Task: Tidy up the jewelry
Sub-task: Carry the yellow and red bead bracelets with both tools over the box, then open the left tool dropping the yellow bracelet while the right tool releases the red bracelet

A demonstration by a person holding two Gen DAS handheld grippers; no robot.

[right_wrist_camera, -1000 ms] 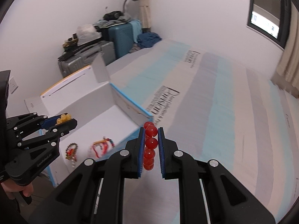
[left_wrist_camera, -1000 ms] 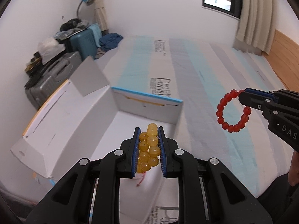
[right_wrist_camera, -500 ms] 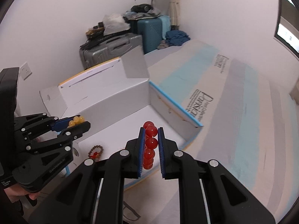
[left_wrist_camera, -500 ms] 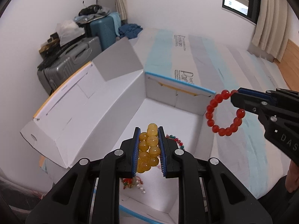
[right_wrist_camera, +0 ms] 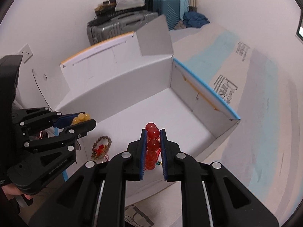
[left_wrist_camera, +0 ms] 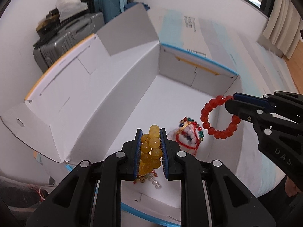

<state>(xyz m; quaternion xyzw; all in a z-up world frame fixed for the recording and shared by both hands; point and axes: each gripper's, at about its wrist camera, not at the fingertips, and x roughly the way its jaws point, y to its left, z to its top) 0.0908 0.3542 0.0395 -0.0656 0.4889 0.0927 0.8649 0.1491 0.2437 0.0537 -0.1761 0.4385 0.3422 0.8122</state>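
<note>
The left gripper (left_wrist_camera: 151,132) is clamped on a yellow bracelet (left_wrist_camera: 150,150), the right gripper (right_wrist_camera: 153,132) on a red bracelet (right_wrist_camera: 152,144) (its loop hangs free in the left view), both above the open white box (left_wrist_camera: 121,102), where other jewelry (left_wrist_camera: 188,137) lies.

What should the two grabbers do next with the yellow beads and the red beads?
Probably lower both a little further into the white box, then let go. The left gripper is shut on the yellow bracelet and the right gripper on the red bracelet; both hang above the box floor, where other jewelry already lies.
</note>
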